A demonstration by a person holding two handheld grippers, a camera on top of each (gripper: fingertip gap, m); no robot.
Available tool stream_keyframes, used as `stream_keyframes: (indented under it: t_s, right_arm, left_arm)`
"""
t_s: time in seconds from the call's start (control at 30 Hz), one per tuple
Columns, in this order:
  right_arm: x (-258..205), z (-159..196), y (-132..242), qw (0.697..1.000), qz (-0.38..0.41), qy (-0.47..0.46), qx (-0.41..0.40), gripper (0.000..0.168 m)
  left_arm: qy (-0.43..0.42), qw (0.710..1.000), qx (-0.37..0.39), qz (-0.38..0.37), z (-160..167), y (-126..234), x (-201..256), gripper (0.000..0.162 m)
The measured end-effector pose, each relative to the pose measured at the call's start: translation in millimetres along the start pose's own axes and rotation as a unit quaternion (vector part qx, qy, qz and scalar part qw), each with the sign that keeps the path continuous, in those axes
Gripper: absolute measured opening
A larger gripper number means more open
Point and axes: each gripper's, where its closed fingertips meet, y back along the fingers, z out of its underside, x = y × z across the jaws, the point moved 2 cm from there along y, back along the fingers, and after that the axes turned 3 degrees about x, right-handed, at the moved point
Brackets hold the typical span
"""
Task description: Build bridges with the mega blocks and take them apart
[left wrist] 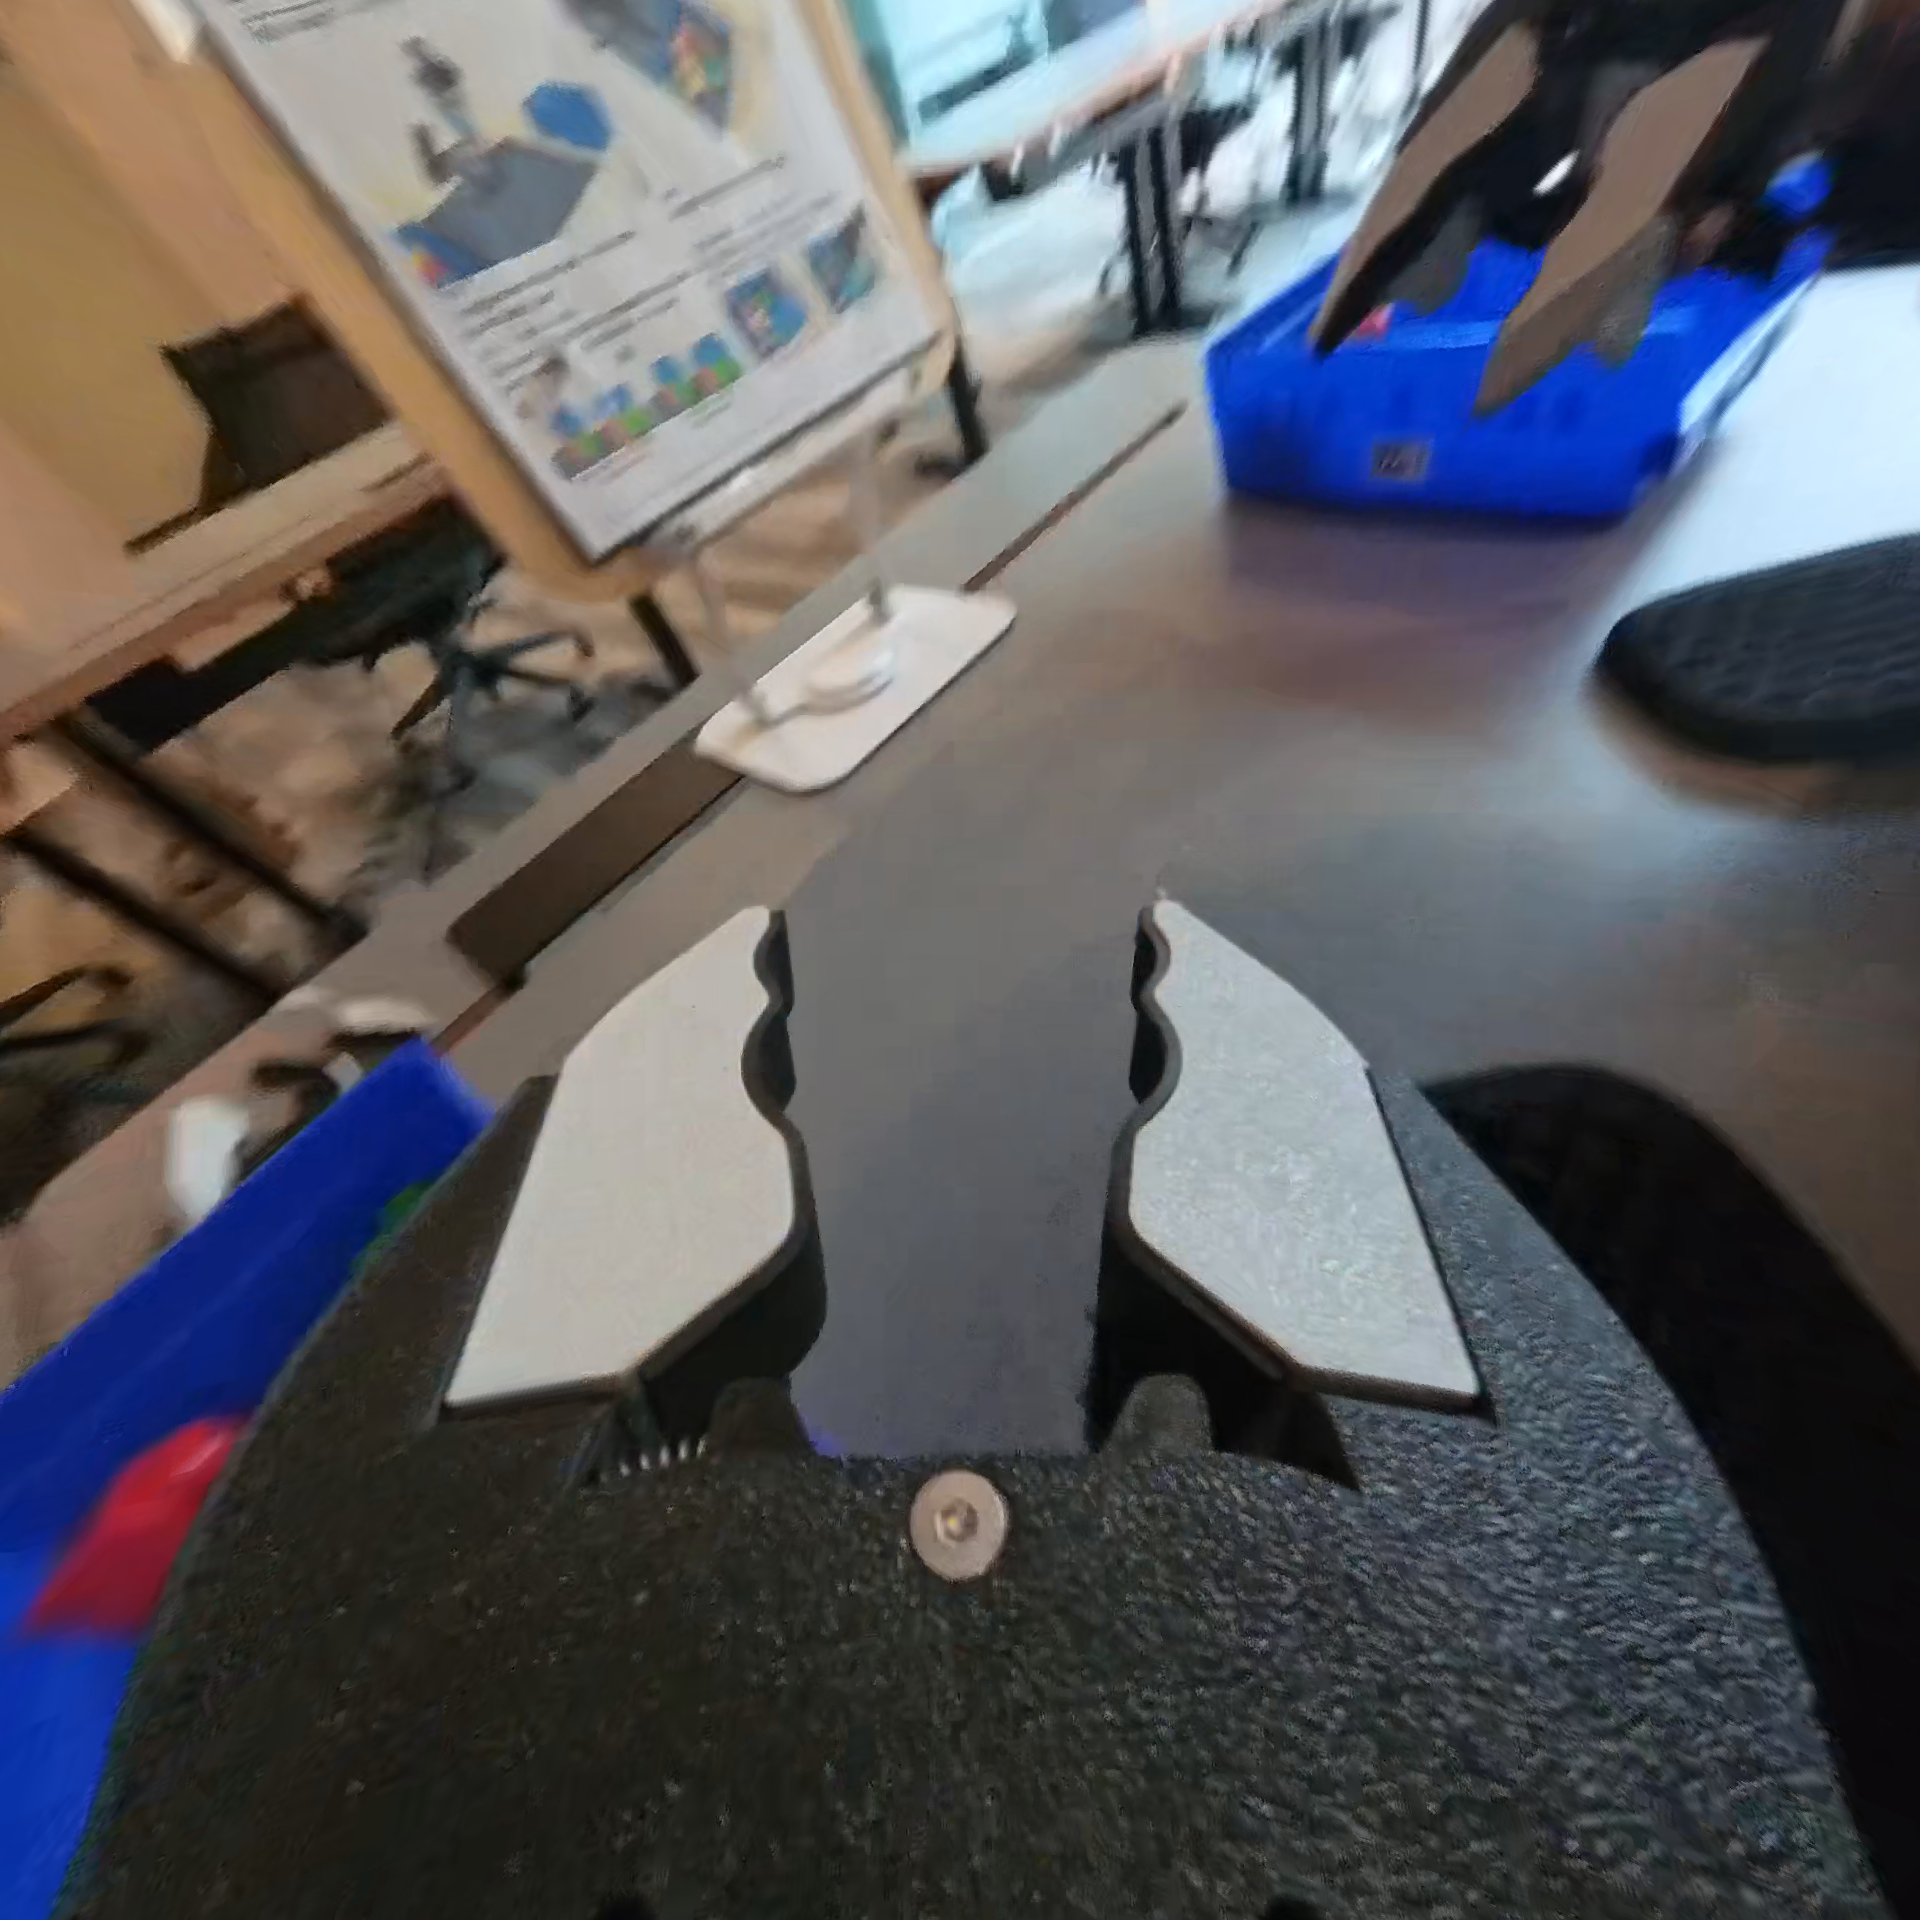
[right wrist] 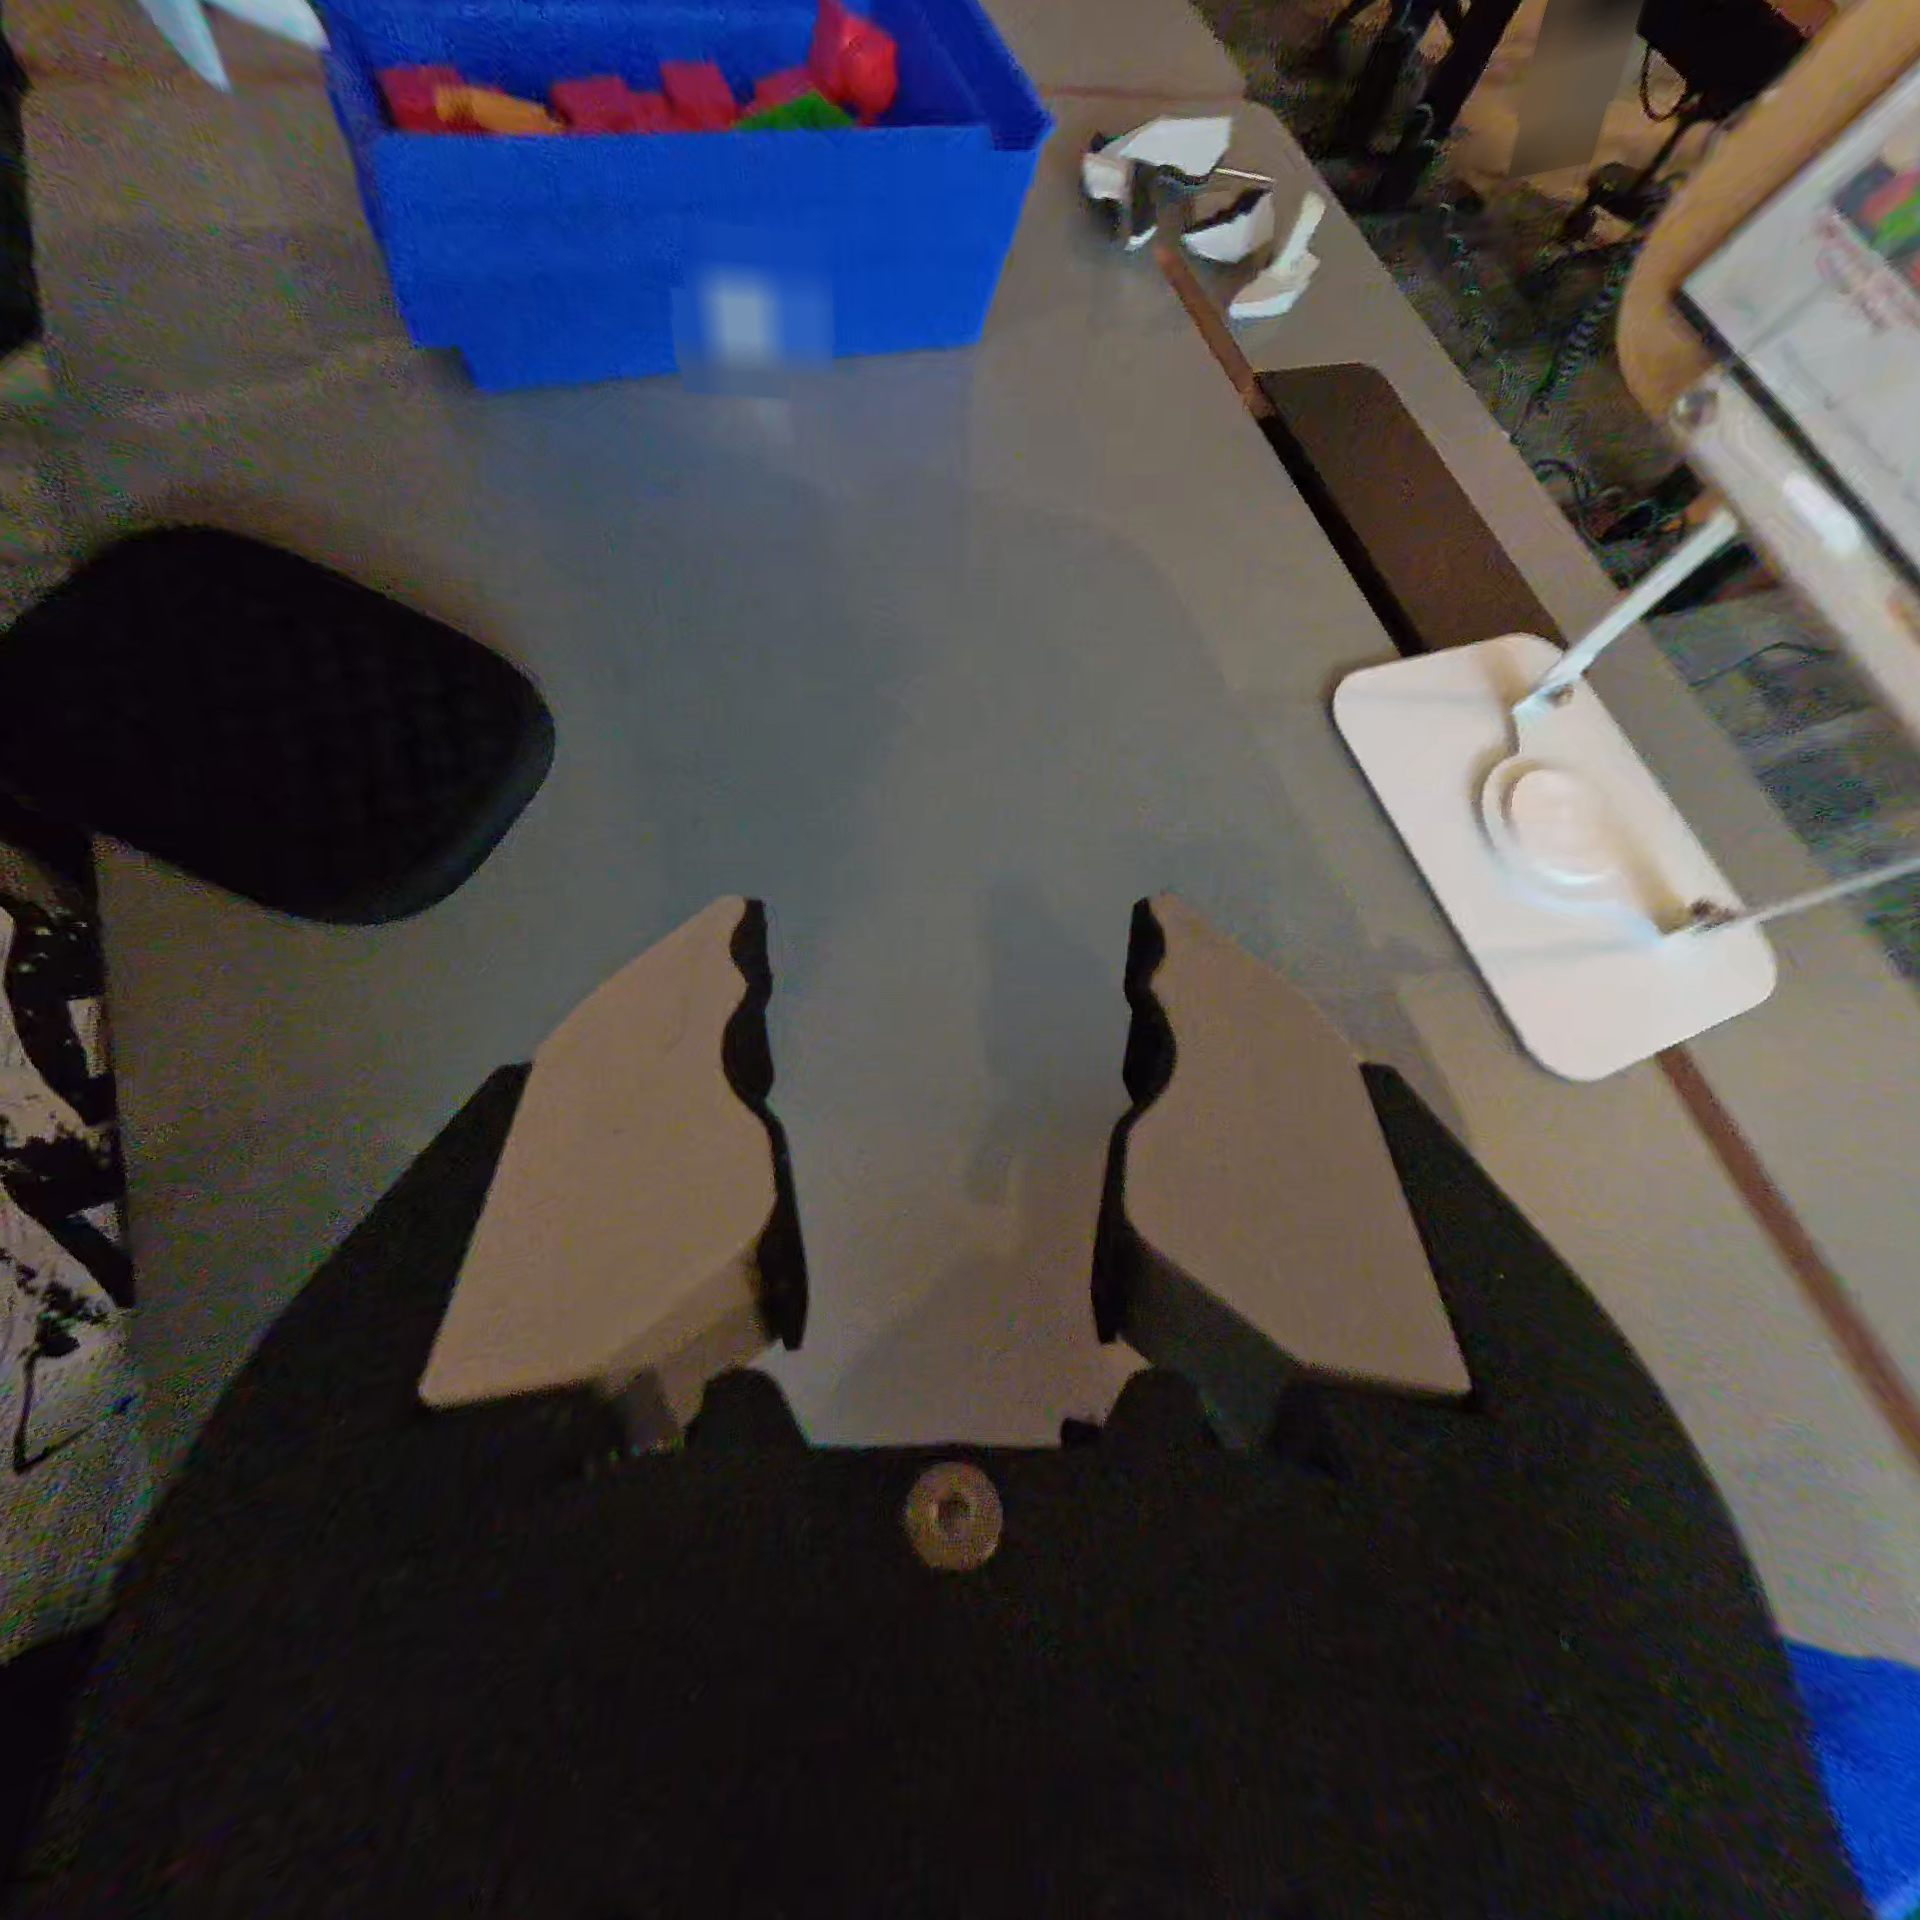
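My left gripper point(left wrist: 964, 914) is open and empty, low over the dark grey table point(left wrist: 1195, 727). A blue bin point(left wrist: 208, 1299) sits at its left with a red block point(left wrist: 135, 1496) in it. My right gripper point(right wrist: 948, 904) is open and empty above the table point(right wrist: 831, 623). It also shows in the left wrist view point(left wrist: 1408, 369), fingers apart, hanging over a second blue bin point(left wrist: 1455, 447). In the right wrist view a blue bin point(right wrist: 707, 239) at the far side holds red blocks point(right wrist: 623, 99), an orange one and a green one. No block stands on the table.
A poster stand with a white base point(left wrist: 862, 675) point(right wrist: 1548, 852) stands at the table's edge beside a dark cable slot point(right wrist: 1392, 499). A black mesh pad point(right wrist: 260, 727) point(left wrist: 1766, 665) overlaps the table. White fragments point(right wrist: 1195, 197) lie near the bin. My hands' fingertips stand some 25 centimetres from each other. My left tips are about 50 centimetres from the white base point(right wrist: 1548, 852), my right tips only 35 centimetres. It turns up in the left wrist view point(left wrist: 868, 660) as well.
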Motion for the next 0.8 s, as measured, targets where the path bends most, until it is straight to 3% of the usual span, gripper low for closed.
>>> stream_keyframes:
  t_s: [0.17, 0.4, 0.6, 0.8]
  right_arm:
    - [6.3, 35.4, 6.5, 0.998, -0.031, -0.041, 0.034, 0.065]
    - [12.6, 57.3, -5.0, 0.997, -0.039, -0.065, 0.029, 0.064]
    - [8.6, 63.7, -7.3, 0.998, -0.039, -0.049, 0.014, 0.066]
    - [9.5, 68.1, -10.4, 0.998, -0.034, -0.043, -0.002, 0.066]
  left_arm:
    - [-0.031, 0.977, -0.209, -0.010, 48.8, 67.1, -45.6, 0.063]
    - [0.000, 0.892, -0.452, 0.014, 148.9, 98.3, -80.2, 0.063]
    - [0.015, 0.870, -0.492, 0.038, 176.8, 92.6, -80.7, 0.063]
    - [0.005, 0.851, -0.523, 0.034, 199.2, 92.4, -81.1, 0.039]
